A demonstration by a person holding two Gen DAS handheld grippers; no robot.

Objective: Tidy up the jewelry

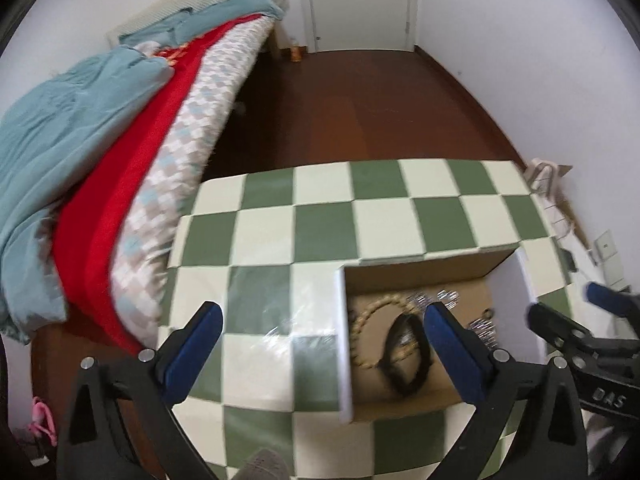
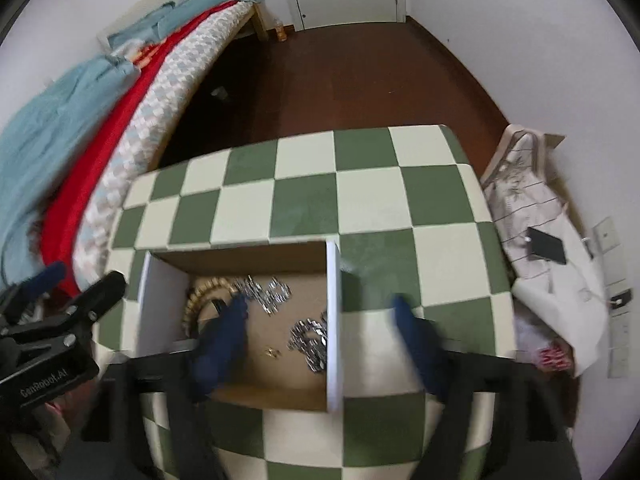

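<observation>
An open cardboard box with white flaps sits on a green-and-cream checkered table. Inside lie a gold beaded bracelet, a black band, silver chains and a tiny gold piece. My left gripper is open, straddling the box's left flap, with its right finger over the black band. My right gripper is open and blurred, astride the right flap, its left finger inside the box beside the beaded bracelet. Neither holds anything. Each gripper shows at the edge of the other's view.
A bed with teal and red blankets runs close along the table's left side. Brown floor stretches to a white door. A pale bag with a black card lies on the right by the wall.
</observation>
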